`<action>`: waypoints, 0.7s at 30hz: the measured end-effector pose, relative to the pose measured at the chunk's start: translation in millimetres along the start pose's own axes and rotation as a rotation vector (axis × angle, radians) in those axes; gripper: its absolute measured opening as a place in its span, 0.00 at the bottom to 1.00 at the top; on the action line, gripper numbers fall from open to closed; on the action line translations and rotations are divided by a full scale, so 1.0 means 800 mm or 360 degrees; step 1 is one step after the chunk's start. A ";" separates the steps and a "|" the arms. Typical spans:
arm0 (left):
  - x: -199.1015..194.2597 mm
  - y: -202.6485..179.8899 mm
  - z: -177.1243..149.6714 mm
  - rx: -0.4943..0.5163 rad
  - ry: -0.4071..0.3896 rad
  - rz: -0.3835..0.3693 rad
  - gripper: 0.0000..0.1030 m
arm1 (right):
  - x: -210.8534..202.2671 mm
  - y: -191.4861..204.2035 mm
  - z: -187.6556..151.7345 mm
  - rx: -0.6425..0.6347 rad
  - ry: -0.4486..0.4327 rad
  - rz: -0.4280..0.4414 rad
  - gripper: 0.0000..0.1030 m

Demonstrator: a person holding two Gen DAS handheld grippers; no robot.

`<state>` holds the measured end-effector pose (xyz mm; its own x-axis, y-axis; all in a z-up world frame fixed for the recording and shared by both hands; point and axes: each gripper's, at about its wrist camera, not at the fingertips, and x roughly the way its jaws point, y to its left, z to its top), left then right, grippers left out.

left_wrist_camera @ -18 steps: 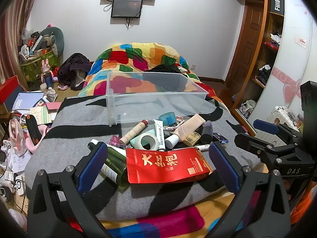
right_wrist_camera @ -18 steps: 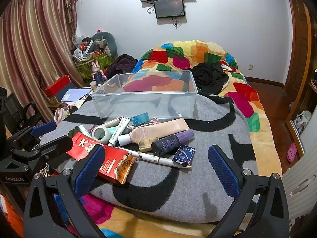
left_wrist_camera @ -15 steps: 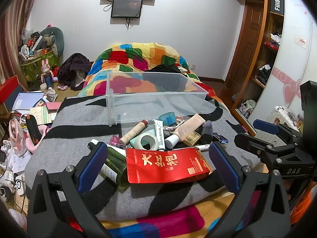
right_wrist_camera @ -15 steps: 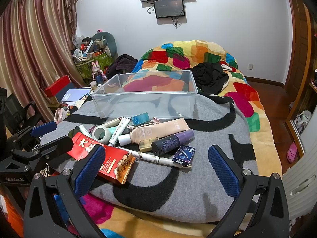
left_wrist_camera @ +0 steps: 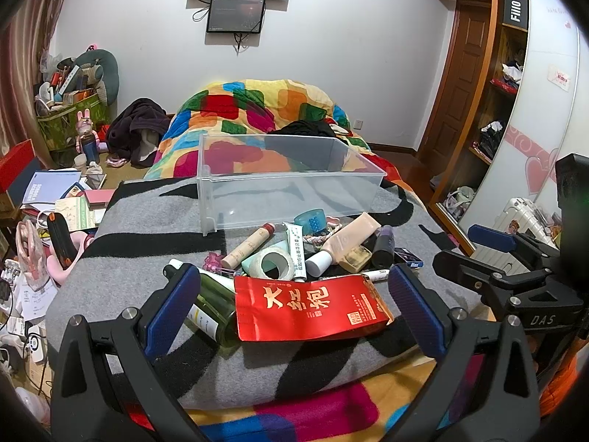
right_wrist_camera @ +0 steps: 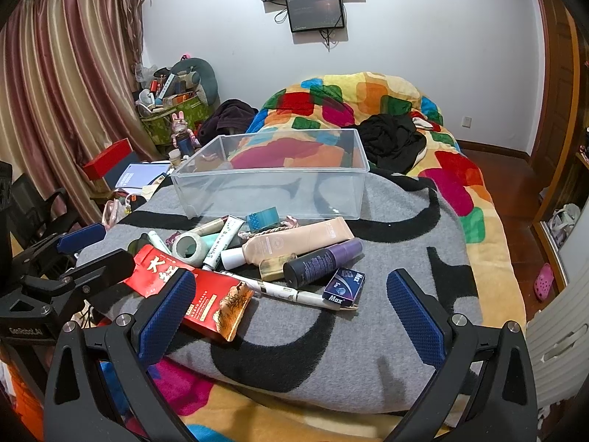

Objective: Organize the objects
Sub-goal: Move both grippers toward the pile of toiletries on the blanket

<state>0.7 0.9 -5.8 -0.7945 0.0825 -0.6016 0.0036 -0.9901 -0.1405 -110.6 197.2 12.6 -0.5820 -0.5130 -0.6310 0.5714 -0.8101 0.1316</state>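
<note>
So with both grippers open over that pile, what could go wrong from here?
1. The red pouch lies on top of the green bottle; lifting the pouch may set the bottle rolling toward the blanket's near edge.
2. The purple bottle, pen and blue box lie close together, so the right gripper might nudge a neighbour.
3. The clear bin sits on soft bedding and could shift.

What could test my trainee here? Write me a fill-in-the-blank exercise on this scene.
1. The clear plastic bin holds ____ so far.
2. The red tea packet lies partly on top of a green ____.
3. Both the left tool and the right tool have jaws that stand ____.

Missing words: nothing; bottle; open
</note>
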 end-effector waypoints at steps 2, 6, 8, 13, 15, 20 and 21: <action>0.000 0.000 0.000 0.0000 0.0000 -0.0001 1.00 | 0.000 0.000 0.000 0.0000 -0.0001 0.0002 1.00; 0.000 0.000 -0.001 -0.0002 0.0002 -0.0004 1.00 | 0.001 0.001 -0.001 -0.0002 0.0001 0.0001 1.00; 0.000 0.000 -0.001 -0.0005 0.0003 -0.0002 1.00 | 0.001 0.000 -0.001 -0.0001 0.0001 0.0001 1.00; 0.001 0.000 -0.002 -0.0014 0.0002 -0.0003 1.00 | 0.001 0.002 -0.002 -0.0001 0.0001 0.0004 1.00; 0.001 0.000 -0.002 -0.0021 0.0002 -0.0006 1.00 | 0.001 0.002 -0.001 -0.0001 0.0000 0.0004 1.00; -0.002 0.008 0.000 -0.0057 0.0001 -0.0011 0.94 | 0.001 0.004 -0.003 -0.0003 0.0001 0.0008 1.00; -0.003 0.010 0.000 -0.0063 0.0008 -0.0009 0.91 | 0.001 0.005 -0.003 -0.0003 0.0001 0.0010 1.00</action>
<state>2.4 -6.9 -5.8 -0.7915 0.0889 -0.6047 0.0232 -0.9843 -0.1750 -107.7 194.0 10.7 -0.5780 -0.5181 -0.6305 0.5761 -0.8062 0.1344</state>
